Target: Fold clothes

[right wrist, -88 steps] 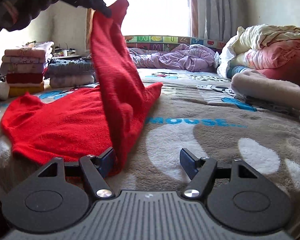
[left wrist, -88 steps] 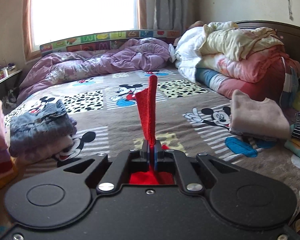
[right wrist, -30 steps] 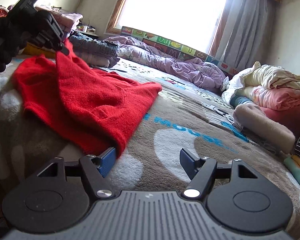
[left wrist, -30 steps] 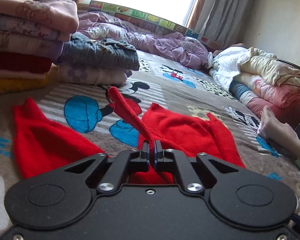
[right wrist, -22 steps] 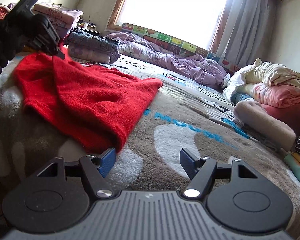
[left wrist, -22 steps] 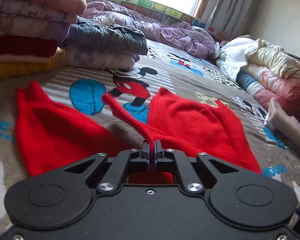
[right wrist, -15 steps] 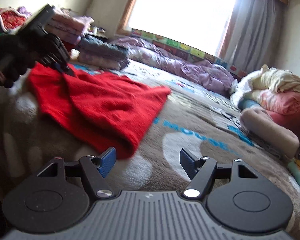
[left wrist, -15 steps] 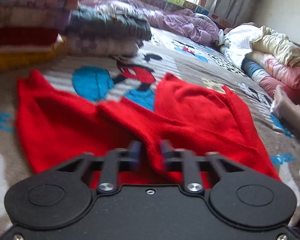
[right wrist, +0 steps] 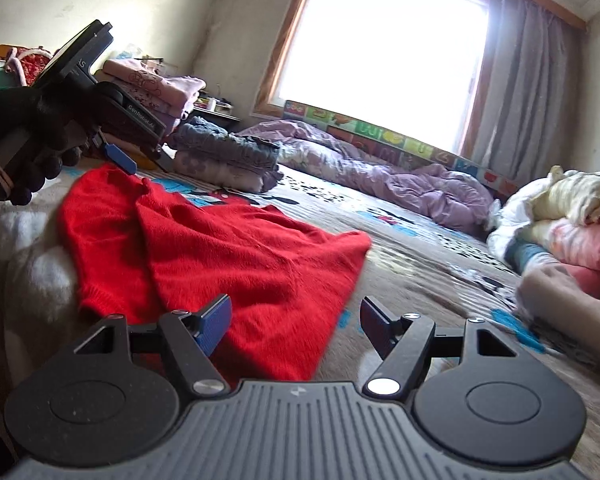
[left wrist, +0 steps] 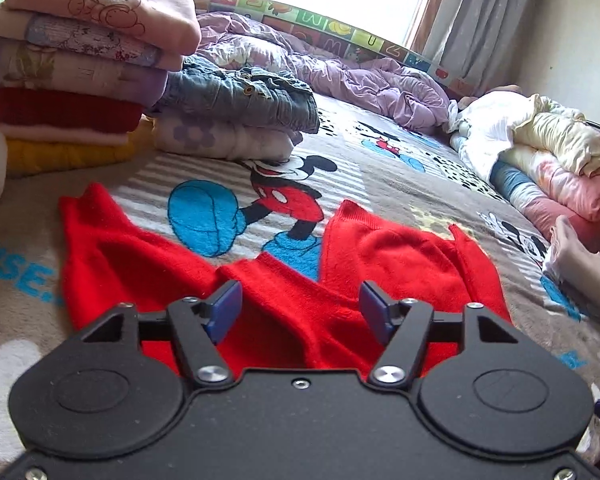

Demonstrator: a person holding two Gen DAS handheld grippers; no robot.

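A red knit sweater (left wrist: pixel 396 252) lies partly folded on the Mickey Mouse bed blanket (left wrist: pixel 380 160). My left gripper (left wrist: pixel 300 308) is open just above a fold of it, holding nothing. In the right wrist view the sweater (right wrist: pixel 236 256) spreads across the bed with one side folded over. My right gripper (right wrist: pixel 296 322) is open and empty, its left finger over the sweater's near edge. The left gripper (right wrist: pixel 120 158) shows at the far left, held by a black-gloved hand above the sweater's far corner.
A tall stack of folded clothes (left wrist: pixel 76 76) and folded jeans on a lilac garment (left wrist: pixel 236 120) stand at the left. A crumpled purple duvet (left wrist: pixel 340 76) lies by the window. Piled bedding (left wrist: pixel 548 160) and a folded beige garment (left wrist: pixel 580 272) sit at the right.
My left gripper lowered the red sleeve onto the sweater, then opened and let it go. My right gripper stayed open and shifted a little over the sweater's near edge.
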